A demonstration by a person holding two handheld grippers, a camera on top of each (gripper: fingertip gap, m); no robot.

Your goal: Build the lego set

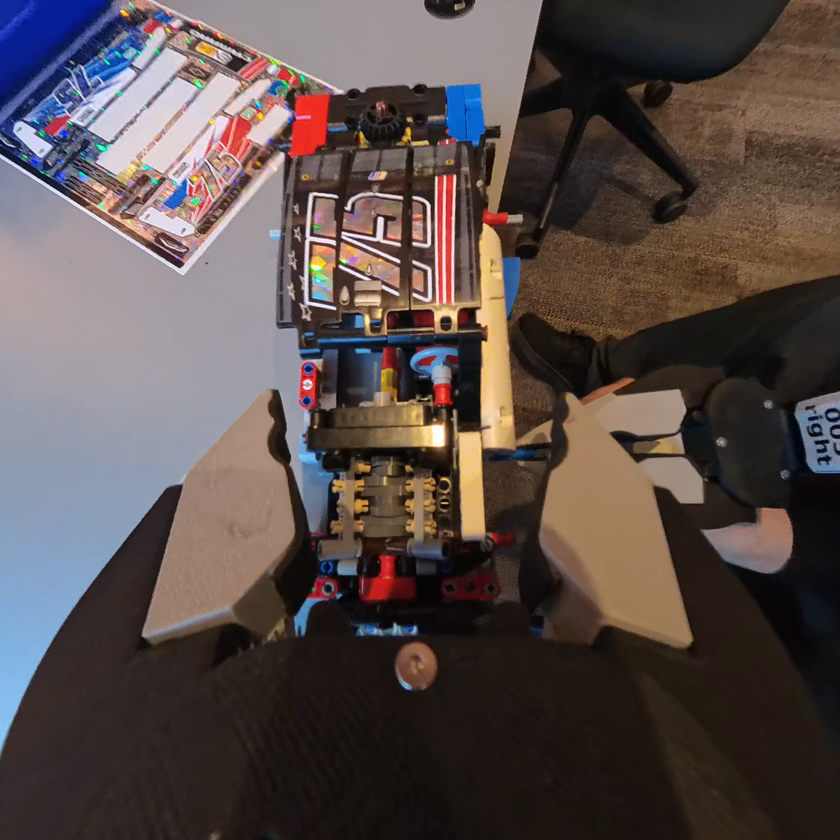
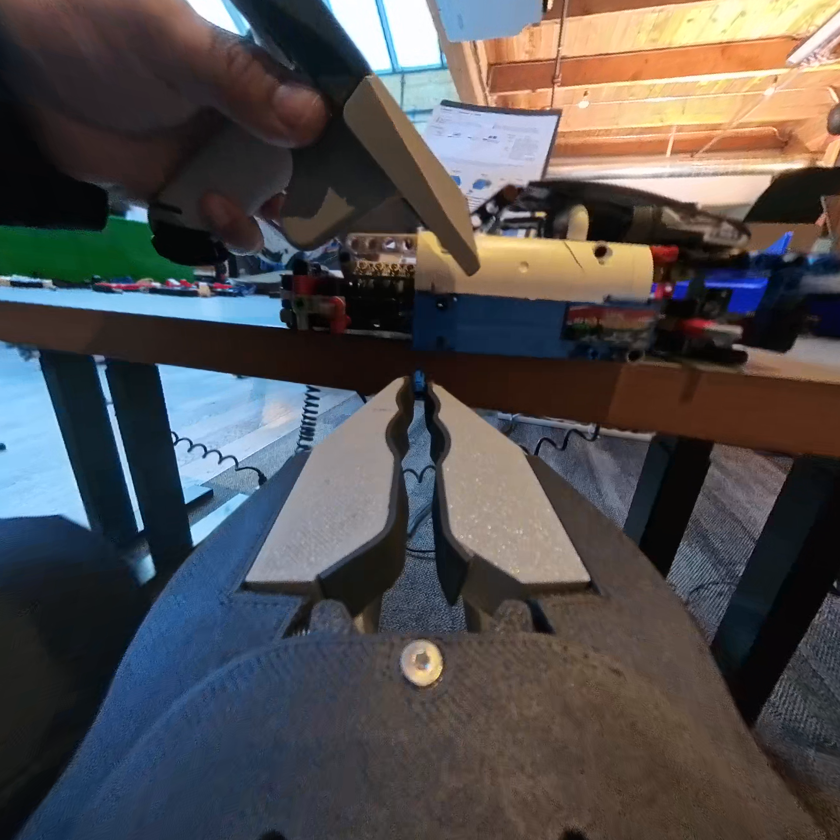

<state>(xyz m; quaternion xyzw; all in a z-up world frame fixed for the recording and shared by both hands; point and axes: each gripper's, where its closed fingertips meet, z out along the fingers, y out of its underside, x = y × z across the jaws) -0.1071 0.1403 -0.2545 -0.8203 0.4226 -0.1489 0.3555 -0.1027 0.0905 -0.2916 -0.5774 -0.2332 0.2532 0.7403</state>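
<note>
A partly built lego car (image 1: 386,318) with a black numbered roof, white side panel and exposed engine lies at the table's right edge. My left gripper (image 1: 418,409) is open, its fingers on either side of the car's near end; I cannot tell whether they touch it. The right wrist view shows the car (image 2: 522,282) side-on with a left finger (image 2: 409,172) over its white panel. My right gripper (image 2: 420,382) is shut on a small dark blue piece (image 2: 419,378), just below the table edge (image 2: 182,336) beneath the car.
A shiny sticker sheet (image 1: 150,136) lies on the grey table (image 1: 113,363) at the far left, beside a blue box (image 1: 27,41). An office chair (image 1: 636,68) and a person's leg and shoe (image 1: 559,354) are right of the table. Loose bricks (image 2: 159,286) lie farther along.
</note>
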